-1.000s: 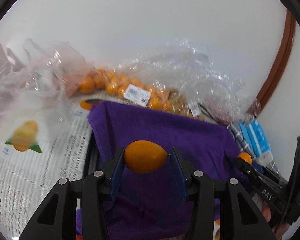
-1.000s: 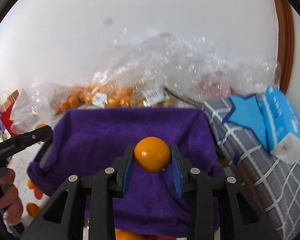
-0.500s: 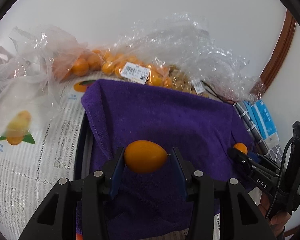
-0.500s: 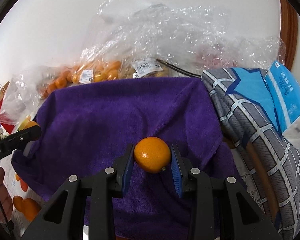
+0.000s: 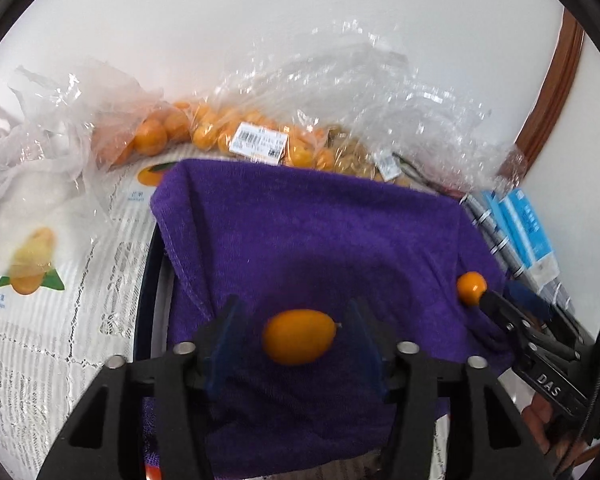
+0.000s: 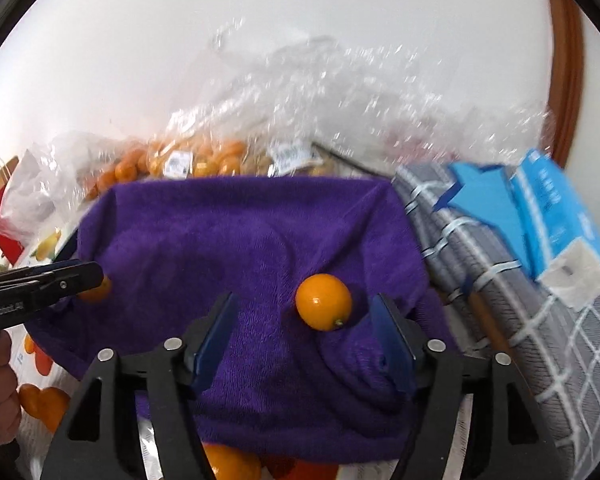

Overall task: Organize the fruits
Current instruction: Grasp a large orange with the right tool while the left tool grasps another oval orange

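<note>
Now both grippers, left gripper point(image 5: 298, 344) and right gripper point(image 6: 304, 334), low over purple towel point(image 6: 236, 240), fingers spread around loose kumquats.

My left wrist camera looks forward and down along the left gripper point(image 5: 296, 344), close over the purple towel point(image 5: 300, 240), facing the white wall. My right wrist camera peers along the right gripper point(image 6: 304, 340) from just as near, aimed the same way. Both share the towel and the bagged oranges point(image 5: 204, 136) behind it, and each catches the other gripper at its edge.
</note>
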A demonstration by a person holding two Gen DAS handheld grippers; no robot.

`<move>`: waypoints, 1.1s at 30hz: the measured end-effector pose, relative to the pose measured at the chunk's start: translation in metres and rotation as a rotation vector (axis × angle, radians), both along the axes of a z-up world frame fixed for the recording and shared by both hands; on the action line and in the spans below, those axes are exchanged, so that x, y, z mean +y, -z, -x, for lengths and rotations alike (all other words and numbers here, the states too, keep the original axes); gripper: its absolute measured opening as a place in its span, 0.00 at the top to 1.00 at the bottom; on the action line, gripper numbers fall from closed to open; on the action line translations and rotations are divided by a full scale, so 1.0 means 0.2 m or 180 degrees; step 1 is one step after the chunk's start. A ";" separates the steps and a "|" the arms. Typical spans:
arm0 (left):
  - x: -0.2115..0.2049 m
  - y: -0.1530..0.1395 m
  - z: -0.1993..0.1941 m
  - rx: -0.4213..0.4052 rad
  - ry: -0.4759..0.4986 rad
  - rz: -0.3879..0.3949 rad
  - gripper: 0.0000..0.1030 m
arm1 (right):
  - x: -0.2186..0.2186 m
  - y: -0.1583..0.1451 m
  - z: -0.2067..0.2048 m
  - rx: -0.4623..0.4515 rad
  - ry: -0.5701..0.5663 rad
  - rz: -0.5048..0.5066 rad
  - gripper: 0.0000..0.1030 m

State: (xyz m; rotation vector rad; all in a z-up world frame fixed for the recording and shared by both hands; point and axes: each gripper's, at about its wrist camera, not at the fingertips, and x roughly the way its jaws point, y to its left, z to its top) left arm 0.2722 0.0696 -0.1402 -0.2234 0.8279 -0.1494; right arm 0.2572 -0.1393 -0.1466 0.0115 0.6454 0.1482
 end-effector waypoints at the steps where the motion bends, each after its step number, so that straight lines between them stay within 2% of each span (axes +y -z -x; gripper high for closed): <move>1: 0.00 -0.01 0.00 -0.0011 -0.0008 0.0033 0.41 | -0.01 -0.02 0.03 -0.0031 0.0077 -0.0027 0.32; 6: 0.01 -0.02 0.01 -0.0070 -0.0007 0.0088 0.40 | -0.06 -0.06 0.18 -0.0057 0.0235 -0.0017 0.32; 10: 0.00 -0.09 0.06 -0.0282 -0.0038 -0.0051 0.41 | -0.10 -0.05 0.30 0.0002 0.0391 0.0008 0.32; 14: 0.02 -0.17 0.15 -0.0478 -0.0059 -0.0074 0.41 | -0.14 0.01 0.39 0.0185 0.0345 -0.0184 0.33; 16: 0.06 -0.18 0.22 -0.0480 -0.0056 -0.0027 0.41 | -0.13 0.05 0.43 0.0262 0.0264 -0.0231 0.36; 19: 0.12 -0.15 0.33 -0.0441 -0.0011 0.0032 0.40 | -0.09 0.10 0.47 0.0352 0.0123 -0.0279 0.42; 23: 0.21 -0.07 0.49 -0.0431 0.0003 0.0090 0.40 | -0.05 0.13 0.53 0.0298 -0.0049 -0.0438 0.42; 28: 0.26 0.03 0.61 -0.0358 0.0009 0.0180 0.41 | -0.03 0.16 0.53 0.0418 -0.0266 -0.0617 0.43; 30: 0.26 0.05 0.62 -0.0331 0.0057 0.0275 0.40 | -0.01 0.18 0.52 0.0535 -0.0386 -0.0641 0.52; 31: 0.25 0.06 0.62 -0.0308 0.0071 0.0289 0.40 | 0.00 0.19 0.52 0.0574 -0.0420 -0.0638 0.54; 32: 0.24 0.06 0.62 -0.0291 0.0081 0.0278 0.40 | 0.00 0.19 0.52 0.0577 -0.0415 -0.0630 0.60; 33: 0.23 0.07 0.63 -0.0276 0.0085 0.0252 0.40 | 0.00 0.19 0.52 0.0575 -0.0427 -0.0660 0.60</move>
